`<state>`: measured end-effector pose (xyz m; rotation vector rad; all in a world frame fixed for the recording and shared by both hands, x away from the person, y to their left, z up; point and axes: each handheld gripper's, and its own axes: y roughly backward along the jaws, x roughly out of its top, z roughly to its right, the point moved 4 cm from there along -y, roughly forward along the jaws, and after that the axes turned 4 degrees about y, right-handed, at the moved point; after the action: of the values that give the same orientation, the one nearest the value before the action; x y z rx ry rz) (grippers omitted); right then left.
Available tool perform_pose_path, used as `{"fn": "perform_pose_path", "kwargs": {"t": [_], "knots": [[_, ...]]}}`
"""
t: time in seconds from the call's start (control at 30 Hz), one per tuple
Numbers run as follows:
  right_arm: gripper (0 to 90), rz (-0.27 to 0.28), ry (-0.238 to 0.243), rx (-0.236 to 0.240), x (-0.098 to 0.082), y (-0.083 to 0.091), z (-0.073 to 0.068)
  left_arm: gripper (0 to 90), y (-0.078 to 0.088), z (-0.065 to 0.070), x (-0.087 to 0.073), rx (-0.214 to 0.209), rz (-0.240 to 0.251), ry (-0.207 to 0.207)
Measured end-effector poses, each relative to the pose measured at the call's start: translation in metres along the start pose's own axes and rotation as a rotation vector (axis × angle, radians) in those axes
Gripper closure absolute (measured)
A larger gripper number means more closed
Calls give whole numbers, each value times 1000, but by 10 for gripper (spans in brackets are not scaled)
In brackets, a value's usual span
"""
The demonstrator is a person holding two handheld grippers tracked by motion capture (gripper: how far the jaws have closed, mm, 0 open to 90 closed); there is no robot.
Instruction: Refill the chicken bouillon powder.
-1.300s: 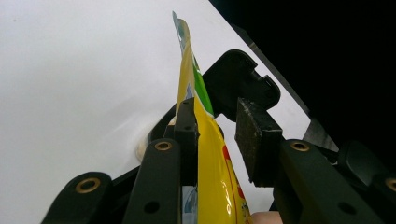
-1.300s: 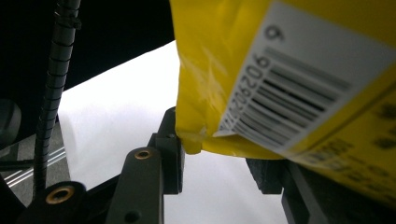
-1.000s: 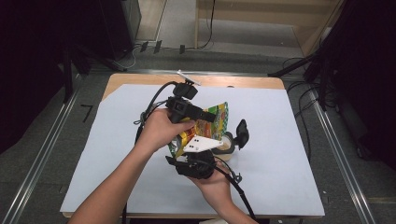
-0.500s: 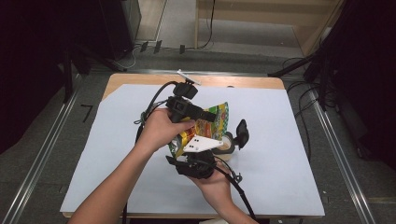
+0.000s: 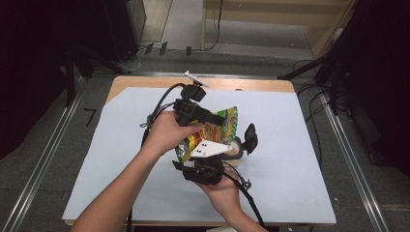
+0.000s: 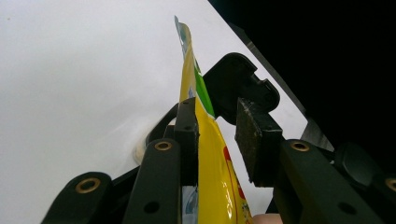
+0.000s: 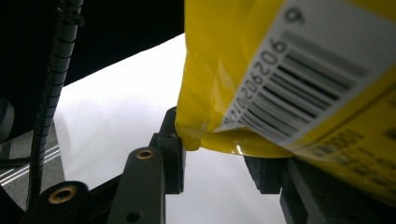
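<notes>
A yellow snack bag (image 5: 223, 126) with green and red print hangs above the white sheet (image 5: 290, 145) at mid-table. My left gripper (image 5: 220, 121) reaches in from the left. In the left gripper view the bag (image 6: 210, 154) stands edge-on between the jaws of this gripper (image 6: 217, 126), lying against one pad with a gap to the other. My right gripper (image 5: 227, 145) comes up from below with its jaws wide. In the right gripper view the bag's barcode corner (image 7: 261, 93) sits over the gap of that gripper (image 7: 217, 154), touching one pad and hiding the other's top.
A pale ring-shaped object (image 5: 235, 150) lies on the sheet beside the right gripper's far jaw. Cables trail from both grippers. Metal rails (image 5: 348, 159) run along both table sides. A wooden edge (image 5: 251, 83) borders the far side.
</notes>
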<state>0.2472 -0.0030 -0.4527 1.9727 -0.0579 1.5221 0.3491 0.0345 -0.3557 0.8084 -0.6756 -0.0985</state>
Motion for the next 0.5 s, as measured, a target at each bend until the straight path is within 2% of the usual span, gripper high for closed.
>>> {"fn": "perform_pose_path", "kwargs": {"t": [0.5], "knots": [[640, -3, 2, -10, -2, -1, 2, 705, -3, 1, 0, 6, -4, -2]]}}
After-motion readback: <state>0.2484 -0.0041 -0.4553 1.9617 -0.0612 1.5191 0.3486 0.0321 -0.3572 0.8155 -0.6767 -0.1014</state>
